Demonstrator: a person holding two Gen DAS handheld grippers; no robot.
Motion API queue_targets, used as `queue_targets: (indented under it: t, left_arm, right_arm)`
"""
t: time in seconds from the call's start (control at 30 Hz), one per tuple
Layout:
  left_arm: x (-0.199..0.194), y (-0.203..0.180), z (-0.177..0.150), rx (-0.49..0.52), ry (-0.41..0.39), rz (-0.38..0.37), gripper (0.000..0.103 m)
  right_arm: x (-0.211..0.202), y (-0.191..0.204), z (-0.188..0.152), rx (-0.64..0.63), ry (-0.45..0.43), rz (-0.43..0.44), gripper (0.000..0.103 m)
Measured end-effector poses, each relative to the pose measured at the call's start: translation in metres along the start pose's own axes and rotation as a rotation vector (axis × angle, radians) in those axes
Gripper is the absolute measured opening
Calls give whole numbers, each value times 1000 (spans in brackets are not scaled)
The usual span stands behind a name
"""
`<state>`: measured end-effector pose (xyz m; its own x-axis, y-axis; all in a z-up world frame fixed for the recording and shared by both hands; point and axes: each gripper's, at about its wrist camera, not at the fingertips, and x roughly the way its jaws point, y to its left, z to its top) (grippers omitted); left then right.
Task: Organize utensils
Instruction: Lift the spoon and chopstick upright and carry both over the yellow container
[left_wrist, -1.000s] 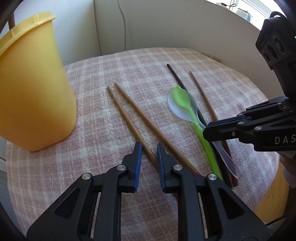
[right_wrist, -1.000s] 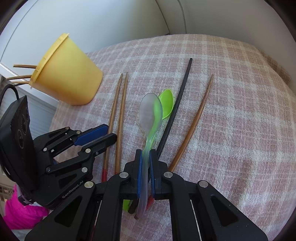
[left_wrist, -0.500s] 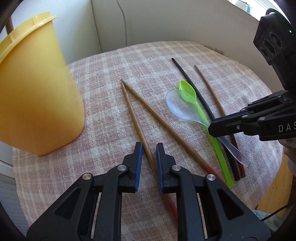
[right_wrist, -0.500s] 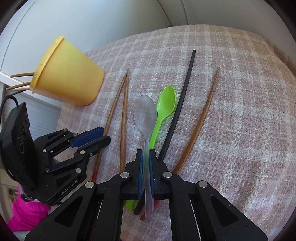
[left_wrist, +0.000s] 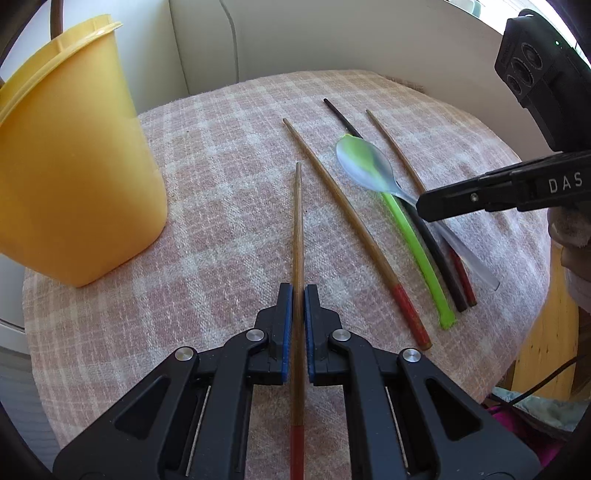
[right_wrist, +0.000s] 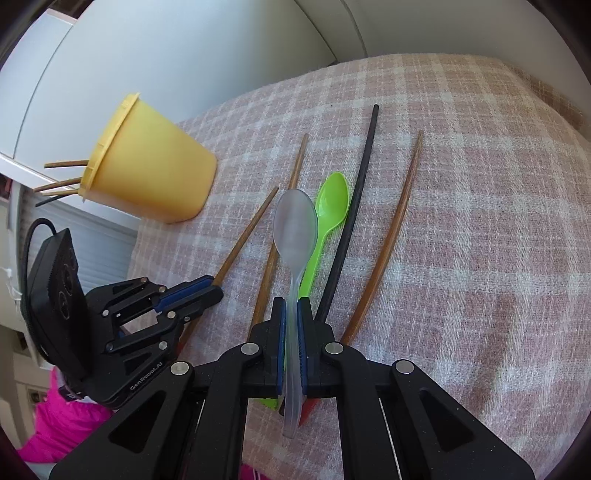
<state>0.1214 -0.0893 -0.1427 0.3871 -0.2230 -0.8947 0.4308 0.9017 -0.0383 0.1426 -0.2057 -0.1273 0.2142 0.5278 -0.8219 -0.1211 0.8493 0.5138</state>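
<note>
Left wrist view: a red-tipped wooden chopstick (left_wrist: 297, 236) is clamped between the narrowed jaws of the left gripper (left_wrist: 298, 306), gripped towards its red end, probably so the thin tip can be led into the yellow cup (left_wrist: 74, 155) standing to its left on the checked cloth (left_wrist: 229, 155). A clear spoon (right_wrist: 295, 229) is pinched by its handle in the nearly closed right gripper (right_wrist: 291, 325), bowl forward, above the green spoon (right_wrist: 328, 210), black chopstick (right_wrist: 354, 206) and other chopsticks left lying
</note>
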Motion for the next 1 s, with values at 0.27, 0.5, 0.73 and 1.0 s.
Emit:
queue_targets:
  t: [0.27, 0.5, 0.73, 1.0]
  left_arm:
    - [13, -10, 20, 94, 39, 42, 5]
    - [-17, -13, 20, 30, -59, -38, 4]
    - [-91, 2, 21, -84, -261, -127, 4]
    - [-173, 24, 27, -126, -519, -130, 4]
  right_arm:
    - [-18, 7, -6, -13, -37, -20, 5]
    - [-45, 18, -12, -22, -114, -25, 5]
    - [-82, 35, -9, -63, -226, -22, 5]
    - [-103, 77, 1, -150, -357, -31, 5]
